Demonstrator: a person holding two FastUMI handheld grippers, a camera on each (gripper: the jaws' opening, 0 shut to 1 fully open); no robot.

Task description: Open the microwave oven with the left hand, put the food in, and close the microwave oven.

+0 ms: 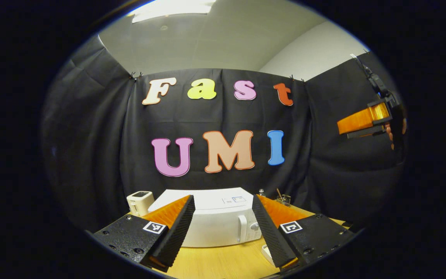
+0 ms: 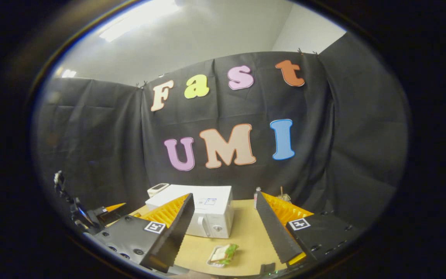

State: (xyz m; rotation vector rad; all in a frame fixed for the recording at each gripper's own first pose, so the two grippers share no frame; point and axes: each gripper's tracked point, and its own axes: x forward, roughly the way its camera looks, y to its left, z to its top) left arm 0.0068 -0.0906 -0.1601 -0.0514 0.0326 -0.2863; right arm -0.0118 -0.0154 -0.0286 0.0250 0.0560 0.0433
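Left gripper (image 1: 223,226): fingers spread wide, grasping nothing, held above the counter and short of the microwave oven (image 1: 217,221), which sits framed between them.
Right gripper (image 2: 223,228): fingers likewise released and empty, raised above the counter with the food (image 2: 223,254) low between them.
Landmark: the microwave oven, a white box with its door closed and a vertical handle (image 1: 242,228) at the door's right edge, beside a round knob.
Food: a sandwich with green leaf showing, in a small pale tray on the wooden counter (image 2: 246,232), in front of the microwave oven and just to its right, apart from it.
Other things: a small white device (image 1: 139,201) left of the microwave oven; a glass jar (image 1: 283,199) holding sticks behind and right of it.
Risk, door: the handle is slim and close to the knob; a misaligned left approach would likely catch the knob or push the whole oven back.
Risk, food: the tray looks light and shallow; a pinch on one rim could tip it and spill the sandwich.
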